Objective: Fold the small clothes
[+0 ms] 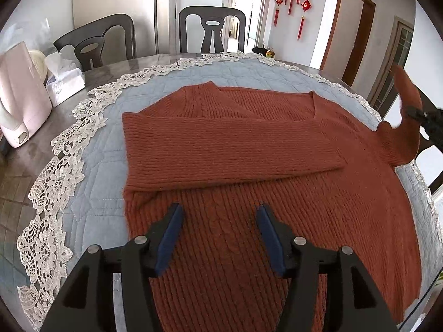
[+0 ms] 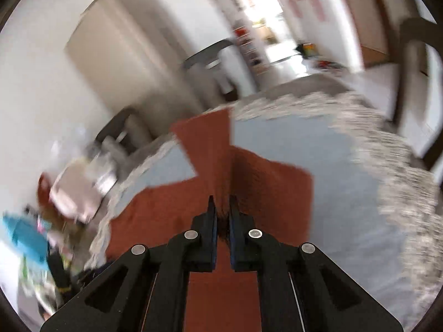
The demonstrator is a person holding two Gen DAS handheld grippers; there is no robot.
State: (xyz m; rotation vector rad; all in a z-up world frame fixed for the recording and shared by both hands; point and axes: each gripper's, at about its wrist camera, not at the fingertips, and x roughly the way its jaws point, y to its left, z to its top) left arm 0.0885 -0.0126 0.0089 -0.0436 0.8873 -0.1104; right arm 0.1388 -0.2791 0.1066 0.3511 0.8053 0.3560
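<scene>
A rust-red ribbed knit sweater [image 1: 249, 166] lies flat on a blue quilted mat [image 1: 105, 166] with a lace border. Its left sleeve [image 1: 221, 144] is folded across the chest. My left gripper [image 1: 218, 210] is open and empty, hovering just above the sweater's lower body. The right sleeve [image 1: 407, 102] is lifted off the table at the right edge, held by my right gripper [image 1: 415, 113]. In the blurred right wrist view, my right gripper [image 2: 221, 202] is shut on the red sleeve fabric [image 2: 210, 149], which stands up in front of it.
A pink appliance [image 1: 22, 96] and a tissue box [image 1: 63, 80] stand at the table's left. Two dark chairs [image 1: 211, 27] stand behind the table. The lace border [image 1: 55, 188] rings the mat. A dark chair back [image 2: 415, 41] is at the right.
</scene>
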